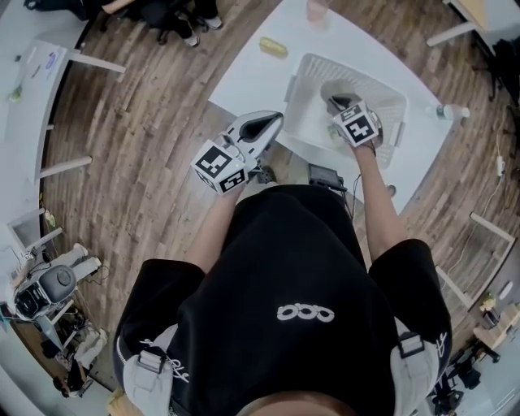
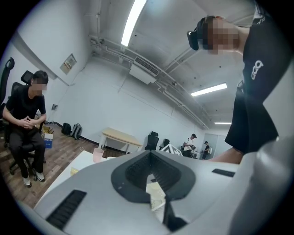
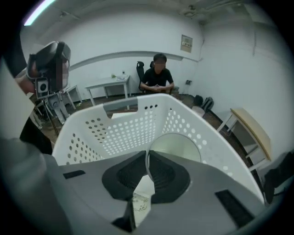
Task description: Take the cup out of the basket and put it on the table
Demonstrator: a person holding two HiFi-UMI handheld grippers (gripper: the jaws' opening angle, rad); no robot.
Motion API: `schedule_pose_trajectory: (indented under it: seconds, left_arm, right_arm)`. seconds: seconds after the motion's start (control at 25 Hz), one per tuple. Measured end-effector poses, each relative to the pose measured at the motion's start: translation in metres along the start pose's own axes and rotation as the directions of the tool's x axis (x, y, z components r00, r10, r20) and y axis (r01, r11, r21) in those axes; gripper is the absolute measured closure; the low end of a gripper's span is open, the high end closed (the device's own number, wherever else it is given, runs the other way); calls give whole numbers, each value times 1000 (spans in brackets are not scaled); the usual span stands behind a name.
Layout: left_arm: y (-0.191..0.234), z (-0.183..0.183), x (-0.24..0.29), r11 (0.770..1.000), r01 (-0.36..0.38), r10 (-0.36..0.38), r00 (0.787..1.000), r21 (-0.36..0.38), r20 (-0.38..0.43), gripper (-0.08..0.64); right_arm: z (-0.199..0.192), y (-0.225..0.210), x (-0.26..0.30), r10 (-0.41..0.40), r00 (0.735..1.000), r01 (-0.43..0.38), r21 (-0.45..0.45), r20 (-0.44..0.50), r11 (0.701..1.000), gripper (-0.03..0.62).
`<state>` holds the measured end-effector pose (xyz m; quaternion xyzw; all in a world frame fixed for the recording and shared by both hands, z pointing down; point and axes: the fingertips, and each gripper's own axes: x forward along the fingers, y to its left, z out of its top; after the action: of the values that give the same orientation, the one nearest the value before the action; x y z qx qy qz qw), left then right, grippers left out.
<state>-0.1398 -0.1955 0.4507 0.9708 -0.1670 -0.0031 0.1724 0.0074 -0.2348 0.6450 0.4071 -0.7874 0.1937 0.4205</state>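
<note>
A white perforated basket (image 1: 302, 81) stands on the white table (image 1: 244, 77). Inside it is a pale, translucent cup (image 1: 335, 88). My right gripper (image 1: 343, 107) reaches down into the basket. In the right gripper view its jaws pinch the cup's thin rim, and the cup (image 3: 178, 148) hangs just ahead of the right gripper (image 3: 147, 166) against the basket wall (image 3: 115, 128). My left gripper (image 1: 272, 123) hovers outside the basket's near left corner, jaws shut with nothing between them. In the left gripper view the left gripper (image 2: 149, 170) points level across the room.
A yellow object (image 1: 273, 47) lies on the table behind the basket and a pink cup (image 1: 318, 8) stands at the far edge. A bottle (image 1: 451, 111) sits at the table's right corner. Wooden floor surrounds the table. A person sits on a chair (image 2: 25, 124) beyond.
</note>
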Motion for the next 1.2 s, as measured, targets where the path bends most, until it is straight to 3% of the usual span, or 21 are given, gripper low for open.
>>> schedule_pose_trajectory:
  seconds: [0.24, 0.52, 0.8, 1.2]
  left_arm:
    - [-11, -1, -26, 1000, 24, -24, 1000, 16, 6, 552]
    - [-35, 4, -30, 995, 77, -79, 996, 57, 29, 552]
    - [-63, 0, -44, 990, 130, -132, 991, 59, 32, 552]
    - [-118, -10, -1, 970, 232, -231, 973, 70, -17, 552]
  right_arm:
    - [48, 29, -74, -107, 981, 110, -7, 162, 994, 552]
    - [80, 60, -158, -219, 923, 234, -10, 316, 972, 552]
    - [70, 100, -186, -258, 906, 268, 18, 334, 963, 552]
    - [13, 89, -232, -330, 885, 312, 110, 328, 944, 552]
